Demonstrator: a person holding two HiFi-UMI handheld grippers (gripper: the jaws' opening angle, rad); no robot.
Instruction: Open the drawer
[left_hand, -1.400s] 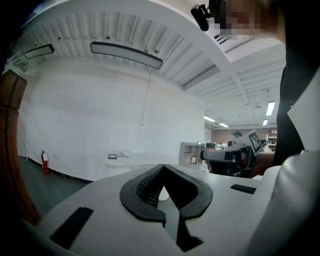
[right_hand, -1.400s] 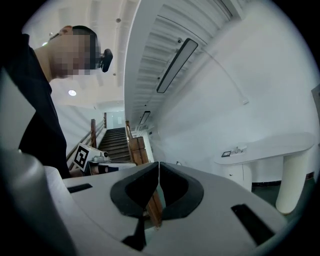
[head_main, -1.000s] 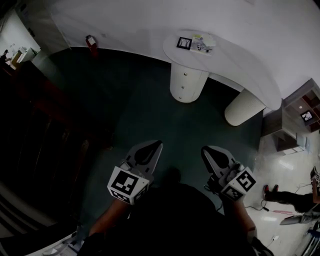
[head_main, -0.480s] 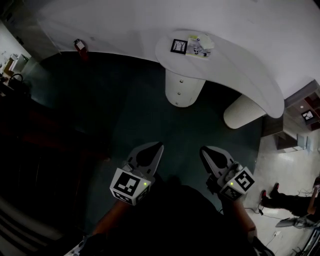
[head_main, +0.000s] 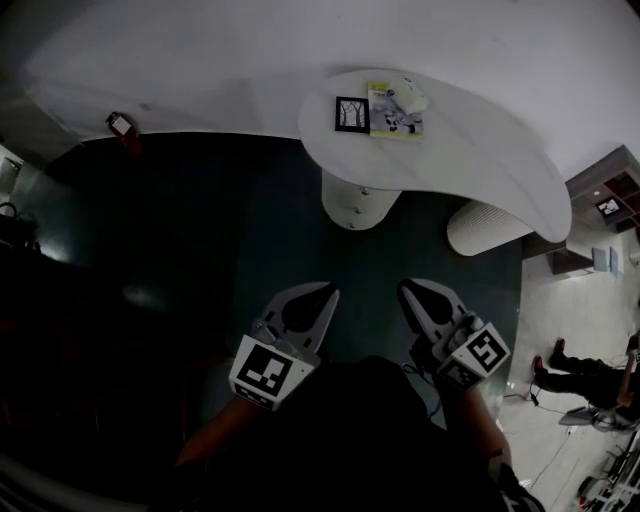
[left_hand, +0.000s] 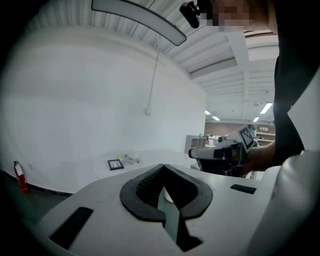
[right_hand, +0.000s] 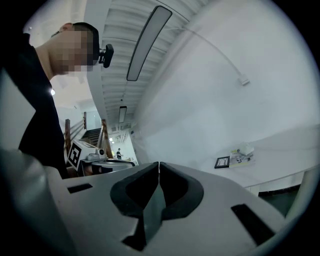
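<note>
Drawer: not made out with certainty; small knobs are seen on the round pedestal (head_main: 352, 200) beneath the curved white table (head_main: 490, 160), well apart from both grippers. Left gripper (head_main: 331, 290) and right gripper (head_main: 404, 288) are held side by side above the dark floor (head_main: 180, 230), each with jaws closed together on nothing

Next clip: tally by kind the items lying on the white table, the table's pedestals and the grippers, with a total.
Black-framed card: 1
Booklet: 1
Small white object: 1
Table pedestals: 2
Grippers (left gripper, right gripper): 2
Total: 7
</note>
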